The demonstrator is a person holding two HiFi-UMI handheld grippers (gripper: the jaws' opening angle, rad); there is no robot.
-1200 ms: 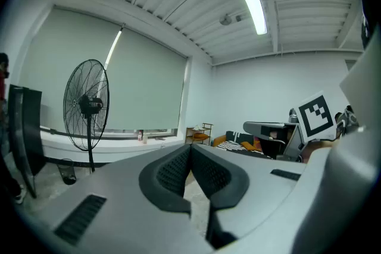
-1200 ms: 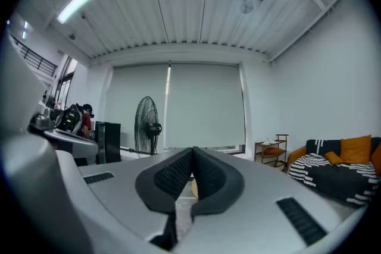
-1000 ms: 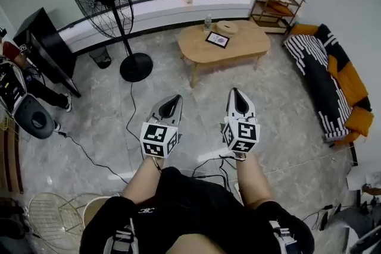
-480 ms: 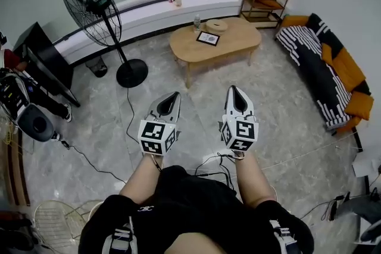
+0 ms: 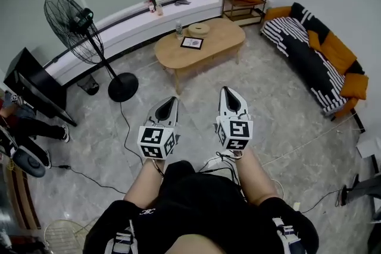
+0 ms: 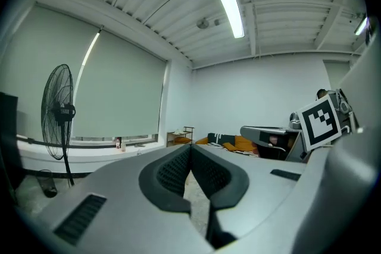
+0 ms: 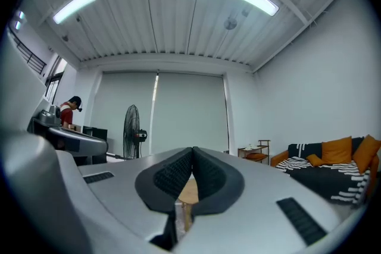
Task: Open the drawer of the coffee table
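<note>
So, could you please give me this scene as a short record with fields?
coffee table: wooden, oval, ahead of both grippers
drawer: cannot be seen from here
on table: bottle, flat card, round object
left gripper: shut, empty, far from table
right gripper: shut, empty, far from table
nearby: standing fan left, striped sofa right

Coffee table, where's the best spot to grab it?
Probably the near long edge of the coffee table, just under the top, coming level and straight at that side. No drawer front or handle shows from up here, so that's a guess.
</note>
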